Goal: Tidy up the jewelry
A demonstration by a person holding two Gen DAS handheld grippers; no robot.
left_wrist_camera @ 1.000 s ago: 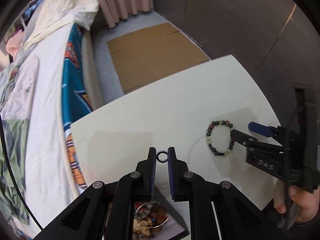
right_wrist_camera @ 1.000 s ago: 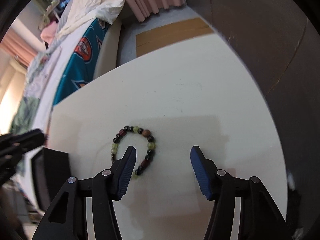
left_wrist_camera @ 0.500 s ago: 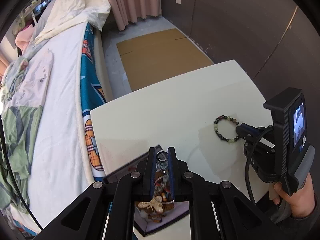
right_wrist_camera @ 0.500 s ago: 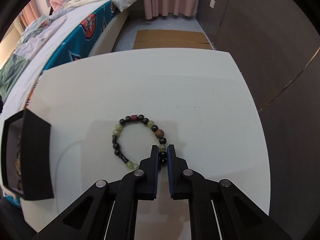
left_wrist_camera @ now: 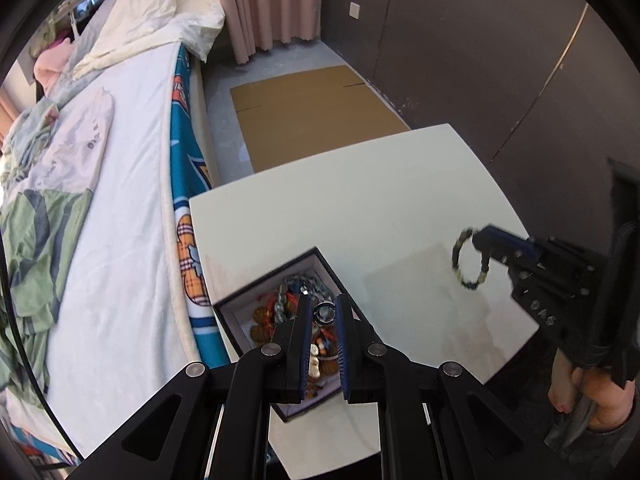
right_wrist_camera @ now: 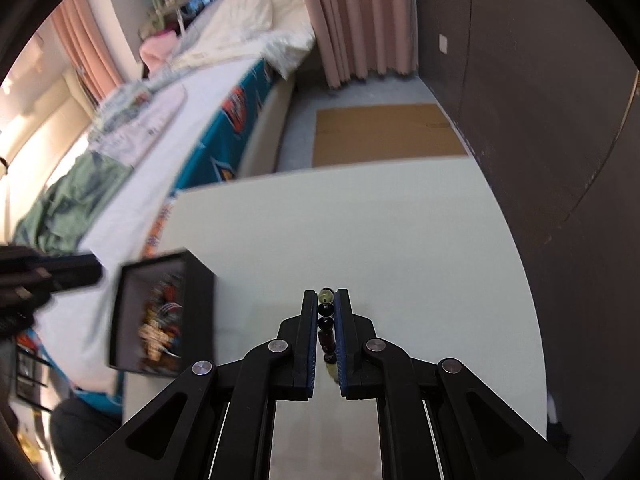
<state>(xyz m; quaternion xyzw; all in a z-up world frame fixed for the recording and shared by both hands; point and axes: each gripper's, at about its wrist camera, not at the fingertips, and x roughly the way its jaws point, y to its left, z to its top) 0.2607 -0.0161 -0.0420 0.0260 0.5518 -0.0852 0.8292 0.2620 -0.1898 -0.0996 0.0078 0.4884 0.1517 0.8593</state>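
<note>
Jewelry sits in two places: a silver ring (left_wrist_camera: 324, 314) pinched between the narrowly spaced fingers of the left hand-held gripper (left_wrist_camera: 323, 312), and a beaded bracelet (left_wrist_camera: 469, 259) clamped in the right hand-held gripper (right_wrist_camera: 326, 312).

From the left wrist view, the ring is held right above an open black box (left_wrist_camera: 276, 300) whose white-lined inside is crowded with orange, red and metallic pieces. The box stands on the white surface (left_wrist_camera: 360, 208), near the edge that faces the bed (left_wrist_camera: 120, 200). Off to the right, the right hand-held gripper (left_wrist_camera: 480, 236) has the bracelet at its blue-padded tips, and the loop hangs down from them, raised off the surface; the picture is blurred there. A bare hand (left_wrist_camera: 580, 392) grips that tool's handle at the lower right.

From the right wrist view, the fingers are nearly closed on a run of beads (right_wrist_camera: 326, 320), pale green at the tip, then black, then dark red, lined up between the blue pads. The box (right_wrist_camera: 160, 312) shows blurred at the left, with the left hand-held gripper (right_wrist_camera: 76, 274) reaching over it from the frame's edge. A flattened sheet of cardboard (right_wrist_camera: 380, 132) lies on the floor beyond the surface, near the pink curtain (right_wrist_camera: 360, 20).
</note>
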